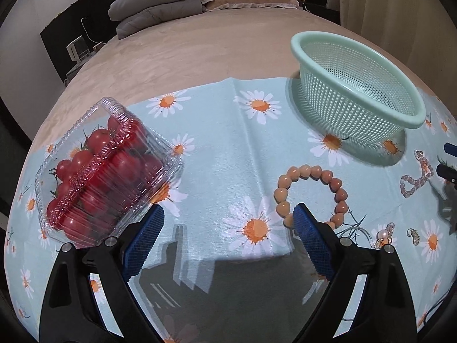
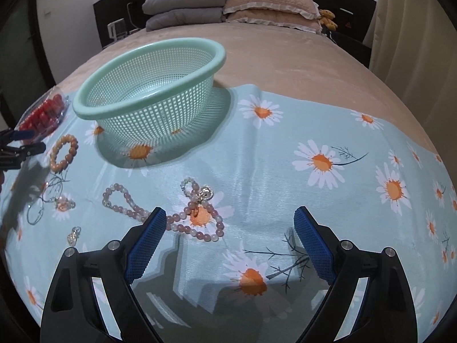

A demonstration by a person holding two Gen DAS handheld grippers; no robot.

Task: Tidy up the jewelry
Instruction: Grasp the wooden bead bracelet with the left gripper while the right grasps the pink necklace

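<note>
peach bracelet (image 1: 311, 194) beside spread left gripper (image 1: 228, 223).

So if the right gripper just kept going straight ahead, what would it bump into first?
Probably just the daisy cloth. The right gripper is open, and the pink bead necklace lies by its left finger, a bit off-centre. Farther ahead, to the left, stands the green basket. Depth is hard to judge.

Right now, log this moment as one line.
left gripper: open, empty | right gripper: open, empty | orange bracelet, pink bead strand: on cloth | basket: empty
</note>
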